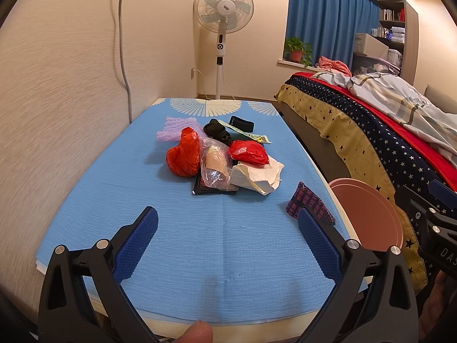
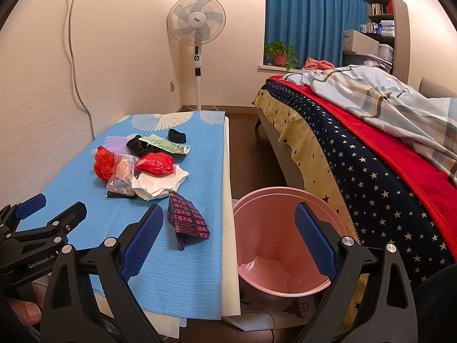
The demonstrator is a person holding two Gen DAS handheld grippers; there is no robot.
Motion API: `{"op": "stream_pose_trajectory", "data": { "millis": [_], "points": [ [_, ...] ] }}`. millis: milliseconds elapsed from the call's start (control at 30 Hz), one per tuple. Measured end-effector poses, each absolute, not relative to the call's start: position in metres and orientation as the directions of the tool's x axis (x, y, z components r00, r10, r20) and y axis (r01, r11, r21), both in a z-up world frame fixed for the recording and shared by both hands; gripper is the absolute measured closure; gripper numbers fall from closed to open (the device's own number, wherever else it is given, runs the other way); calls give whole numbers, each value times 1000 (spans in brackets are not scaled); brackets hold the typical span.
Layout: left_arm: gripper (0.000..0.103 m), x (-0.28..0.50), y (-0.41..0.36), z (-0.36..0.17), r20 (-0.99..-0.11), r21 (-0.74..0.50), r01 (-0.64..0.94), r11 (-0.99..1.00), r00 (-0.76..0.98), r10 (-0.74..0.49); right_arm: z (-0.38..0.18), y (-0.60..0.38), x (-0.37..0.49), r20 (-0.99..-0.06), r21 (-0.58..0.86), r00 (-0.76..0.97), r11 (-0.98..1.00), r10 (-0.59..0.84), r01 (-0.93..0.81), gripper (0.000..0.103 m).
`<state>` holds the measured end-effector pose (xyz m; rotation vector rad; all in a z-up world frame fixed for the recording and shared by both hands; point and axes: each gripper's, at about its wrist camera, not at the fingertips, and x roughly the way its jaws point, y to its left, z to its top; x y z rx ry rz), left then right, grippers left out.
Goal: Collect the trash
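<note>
A pile of trash lies mid-table on the blue cloth [image 1: 114, 188]: red plastic bags [image 1: 184, 154] [image 2: 155, 163], a clear bag [image 1: 214, 168], crumpled white paper [image 1: 257, 175] [image 2: 158, 184], black items [image 1: 217, 131], a green packet [image 2: 165, 144] and purple foam [image 1: 174, 127]. A dark wrapper with pink print [image 1: 310, 204] [image 2: 187, 221] lies apart near the table's right edge. A pink bin [image 2: 285, 245] [image 1: 368, 214] stands on the floor right of the table. My left gripper [image 1: 227, 228] is open above the near table. My right gripper [image 2: 228, 228] is open over the table edge and bin.
A bed [image 2: 371, 154] with star-print covers runs along the right, close to the bin. A standing fan [image 1: 221, 28] stands beyond the table's far end. A wall with a cable [image 1: 122, 43] borders the table's left side.
</note>
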<state>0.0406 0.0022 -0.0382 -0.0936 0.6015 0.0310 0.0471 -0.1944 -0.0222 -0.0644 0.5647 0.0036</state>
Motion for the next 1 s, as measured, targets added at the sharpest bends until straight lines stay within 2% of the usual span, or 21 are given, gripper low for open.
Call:
{"op": "stream_pose_trajectory", "data": {
  "millis": [333, 433, 600, 800, 900, 1000],
  "points": [
    [8, 38, 3, -38, -566, -80, -58, 995, 824, 3, -24, -197, 48, -544, -38, 839, 999, -1, -24, 22],
    [8, 37, 4, -38, -567, -87, -60, 994, 824, 1, -25, -196, 48, -548, -28, 836, 999, 16, -37, 30],
    [8, 41, 8, -37, -565, -103, -68, 992, 825, -2, -25, -192, 51, -564, 0, 823, 996, 70, -84, 50],
    [9, 50, 14, -35, -564, -128, -96, 987, 826, 7, -17, -186, 56, -571, 26, 811, 990, 129, -139, 59],
    [17, 56, 19, -33, -564, -135, -109, 985, 825, 14, -10, -182, 64, -574, 32, 803, 985, 158, -170, 66],
    [34, 65, 27, -28, -566, -147, -124, 981, 824, 20, -2, -176, 77, -586, 60, 783, 975, 207, -213, 75]
  ]
}}
